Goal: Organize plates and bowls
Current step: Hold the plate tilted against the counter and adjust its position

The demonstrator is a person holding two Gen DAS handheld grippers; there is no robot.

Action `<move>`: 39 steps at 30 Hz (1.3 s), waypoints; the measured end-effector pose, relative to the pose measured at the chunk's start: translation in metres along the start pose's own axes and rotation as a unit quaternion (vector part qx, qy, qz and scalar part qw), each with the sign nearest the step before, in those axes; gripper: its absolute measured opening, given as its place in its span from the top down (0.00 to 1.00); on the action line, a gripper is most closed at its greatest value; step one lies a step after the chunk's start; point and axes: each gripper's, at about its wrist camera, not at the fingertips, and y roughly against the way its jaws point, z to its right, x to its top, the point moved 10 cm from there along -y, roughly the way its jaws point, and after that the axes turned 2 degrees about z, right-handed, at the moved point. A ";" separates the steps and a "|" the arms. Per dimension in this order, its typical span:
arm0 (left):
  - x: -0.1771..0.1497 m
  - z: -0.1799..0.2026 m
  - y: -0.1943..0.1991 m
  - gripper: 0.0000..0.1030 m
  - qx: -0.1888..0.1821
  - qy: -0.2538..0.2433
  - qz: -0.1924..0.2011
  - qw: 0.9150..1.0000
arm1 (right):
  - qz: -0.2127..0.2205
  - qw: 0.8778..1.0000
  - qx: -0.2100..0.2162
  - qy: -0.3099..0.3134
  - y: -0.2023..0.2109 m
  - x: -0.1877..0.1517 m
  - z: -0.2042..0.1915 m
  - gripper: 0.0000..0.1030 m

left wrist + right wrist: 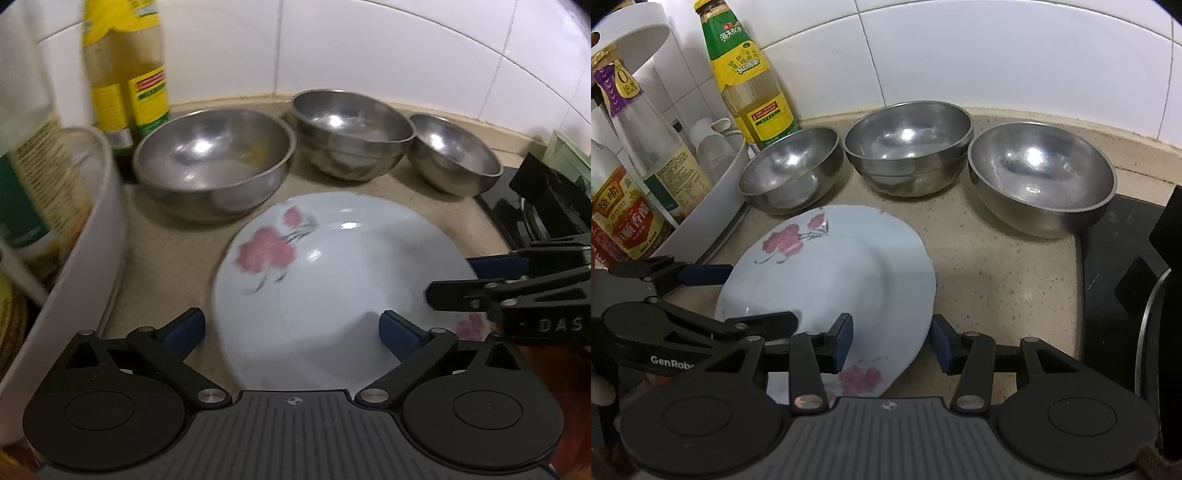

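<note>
Two hand-held grippers work a tilted flowered plate in front of a row of three steel bowls on a kitchen counter.

Left wrist view: your left gripper [291,332] is spread wide, its blue pads either side of the white floral plate [332,273] without pressing it. The plate seems to be handed across, its far edge low toward the bowls. The right gripper [461,277] reaches in from the right at the rim.
Right wrist view: your right gripper [892,341] straddles the plate's [831,273] near rim, jaws partly open. Its left pad [844,341] lies against the face; a firm pinch I cannot confirm. The steel bowls [908,147] stand behind along the tiled wall, beside a yellow-labelled bottle [753,85].
</note>
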 end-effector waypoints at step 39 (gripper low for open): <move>0.012 0.001 0.024 0.10 0.004 0.030 -0.001 1.000 | 0.002 0.999 -0.041 0.003 0.022 0.011 -0.006 0.67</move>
